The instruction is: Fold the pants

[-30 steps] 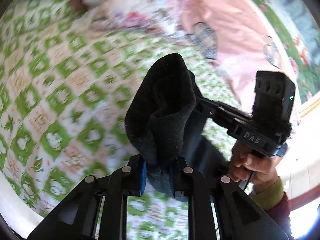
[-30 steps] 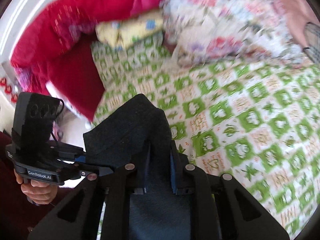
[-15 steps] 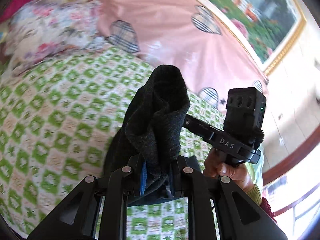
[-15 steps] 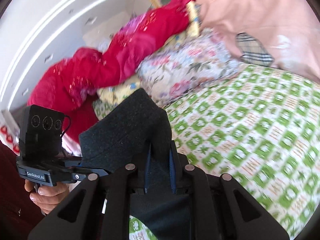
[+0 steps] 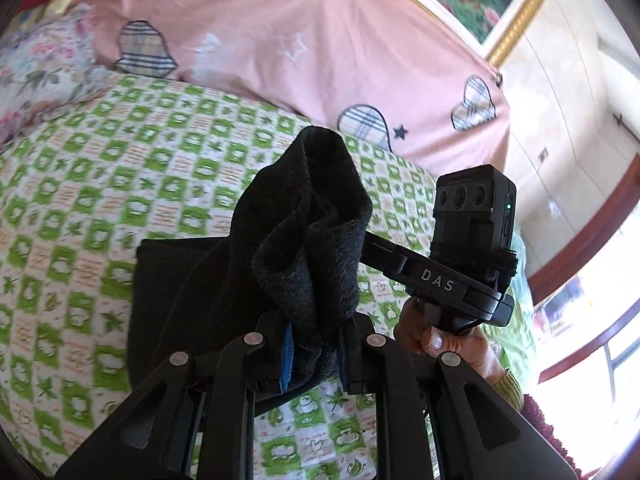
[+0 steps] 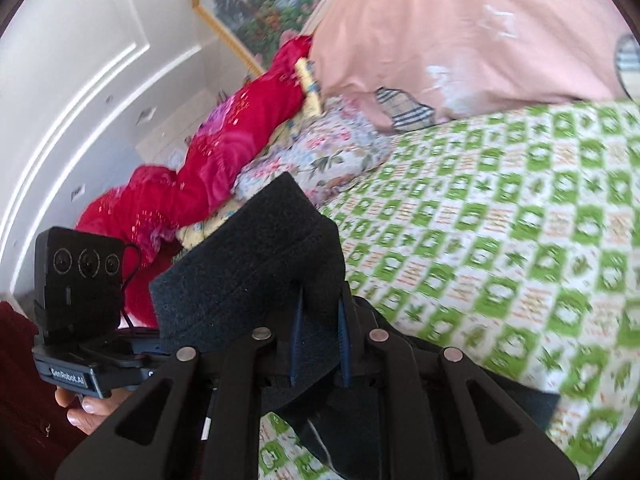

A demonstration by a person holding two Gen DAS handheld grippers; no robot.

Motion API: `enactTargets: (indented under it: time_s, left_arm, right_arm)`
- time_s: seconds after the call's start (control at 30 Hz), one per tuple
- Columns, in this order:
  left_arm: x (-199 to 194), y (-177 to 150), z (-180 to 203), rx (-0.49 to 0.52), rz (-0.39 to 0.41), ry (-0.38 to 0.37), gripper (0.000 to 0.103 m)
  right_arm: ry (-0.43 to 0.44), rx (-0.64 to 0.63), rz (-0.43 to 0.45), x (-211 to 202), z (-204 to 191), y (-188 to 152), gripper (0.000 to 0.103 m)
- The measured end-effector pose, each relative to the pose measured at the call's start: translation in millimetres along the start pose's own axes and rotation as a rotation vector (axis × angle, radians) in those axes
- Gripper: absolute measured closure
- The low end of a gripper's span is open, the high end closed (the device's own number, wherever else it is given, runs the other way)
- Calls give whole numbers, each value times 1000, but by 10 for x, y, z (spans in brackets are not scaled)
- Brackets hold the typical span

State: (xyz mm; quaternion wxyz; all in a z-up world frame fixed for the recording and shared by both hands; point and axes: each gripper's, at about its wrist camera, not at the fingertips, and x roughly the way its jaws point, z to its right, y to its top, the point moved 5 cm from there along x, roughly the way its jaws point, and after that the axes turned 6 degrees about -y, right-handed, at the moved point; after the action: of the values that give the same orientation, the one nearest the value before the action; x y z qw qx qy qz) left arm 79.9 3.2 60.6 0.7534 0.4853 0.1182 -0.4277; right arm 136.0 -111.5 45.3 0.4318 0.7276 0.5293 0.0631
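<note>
Both grippers have tilted up since a second ago, so the pink pillow [image 5: 320,40] now fills the top of each view; left gripper [image 5: 314,344] pinches a bunched fold of the dark pants [image 5: 308,232] at frame centre; right gripper [image 6: 320,344] clamps another pants edge; the rest drapes onto the green-checked sheet [image 5: 100,184] at lower left.

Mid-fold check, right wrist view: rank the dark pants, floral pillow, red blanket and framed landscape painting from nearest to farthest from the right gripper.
1. Dark fleece pants: clamped in the right gripper, bunched just ahead.
2. Floral pillow: ahead, centre, on the green checked bedspread.
3. Red blanket: ahead-left; it overlaps the pillow in depth, so too close to call.
4. Framed landscape painting: on the wall, upper left.
</note>
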Motion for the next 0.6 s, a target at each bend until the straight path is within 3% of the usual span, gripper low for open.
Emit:
enactTargets:
  time_s: [0.33,0.43,0.6]
  left_arm:
    - [680,-242,148,63,-85,-1,86]
    - [861,-336,132,79,-120,6,84]
    - [997,-445,85,84,-150,-8,81]
  right_arm:
    - [-100,114,4,-223,573,-332,86]
    - [-202,133,-10,-299,707,-419,81]
    - [-287,174,30,-542,798,-490,81]
